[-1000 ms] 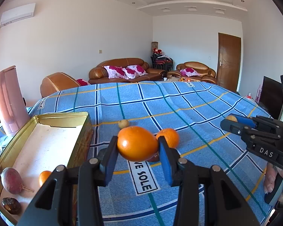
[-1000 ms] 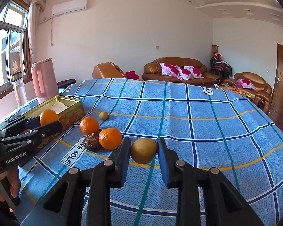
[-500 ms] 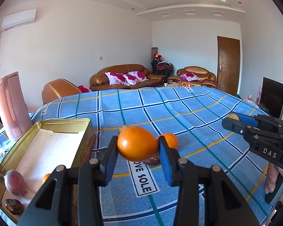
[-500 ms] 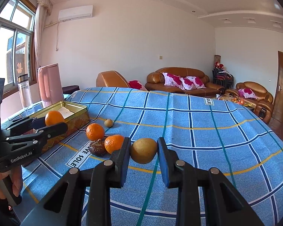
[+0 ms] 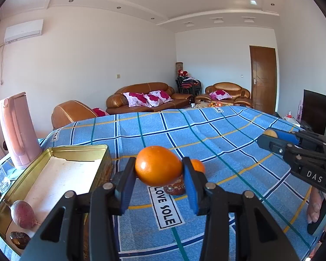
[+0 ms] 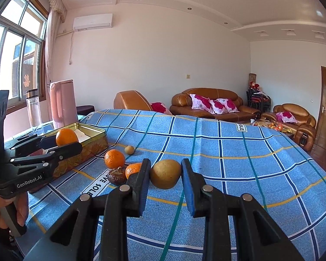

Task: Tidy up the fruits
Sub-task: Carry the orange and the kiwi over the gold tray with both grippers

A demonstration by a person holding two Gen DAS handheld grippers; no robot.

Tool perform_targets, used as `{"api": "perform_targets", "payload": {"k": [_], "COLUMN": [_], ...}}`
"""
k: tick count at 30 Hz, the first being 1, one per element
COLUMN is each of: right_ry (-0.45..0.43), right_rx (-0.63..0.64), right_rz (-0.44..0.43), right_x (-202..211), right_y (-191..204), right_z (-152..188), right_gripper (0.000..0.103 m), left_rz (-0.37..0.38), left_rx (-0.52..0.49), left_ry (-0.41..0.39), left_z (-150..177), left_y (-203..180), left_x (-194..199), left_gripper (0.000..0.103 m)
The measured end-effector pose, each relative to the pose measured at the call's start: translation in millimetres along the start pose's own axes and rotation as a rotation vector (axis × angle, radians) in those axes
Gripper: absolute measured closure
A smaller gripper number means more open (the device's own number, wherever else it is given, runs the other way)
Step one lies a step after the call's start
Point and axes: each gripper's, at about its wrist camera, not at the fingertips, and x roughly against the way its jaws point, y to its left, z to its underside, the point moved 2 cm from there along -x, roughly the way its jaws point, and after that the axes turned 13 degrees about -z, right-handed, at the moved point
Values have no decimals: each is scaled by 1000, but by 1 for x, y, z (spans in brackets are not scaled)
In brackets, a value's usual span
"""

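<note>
My left gripper (image 5: 159, 163) is shut on an orange (image 5: 157, 170), held above the blue checked cloth (image 5: 206, 130) just right of the gold tin (image 5: 76, 150). My right gripper (image 6: 165, 165) is shut on a yellow-brown round fruit (image 6: 165, 175), also held above the cloth. Loose on the cloth between them lie two oranges (image 6: 114, 158) (image 6: 133, 169), a dark wrinkled fruit (image 6: 117, 175) and a small tan fruit (image 6: 129, 149). A reddish fruit (image 5: 21, 214) and a dark one (image 5: 19, 239) lie in the tin's near end.
A pink kettle (image 6: 62, 102) and a clear bottle (image 6: 33, 108) stand behind the tin (image 6: 91, 130) at the table's left edge. A hand (image 6: 2, 208) grips each tool's handle. Sofas and a door lie beyond the table's far edge.
Both views have tipped upward, showing more ceiling and less of the tin. Each gripper still holds its fruit and has hardly shifted over the cloth.
</note>
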Motion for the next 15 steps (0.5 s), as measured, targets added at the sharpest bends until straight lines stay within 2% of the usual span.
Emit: {"api": "perform_targets", "payload": {"k": [15], "right_ry": [-35], "right_rx": [10], "right_rz": [-2], "right_x": [7], "right_y": [2], "right_z": [-1], "right_gripper": [73], "left_rz": [-10], "left_rx": [10], "left_ry": [-24], "left_z": [-1], "left_y": [2], "left_x": [4], "left_gripper": [60]}}
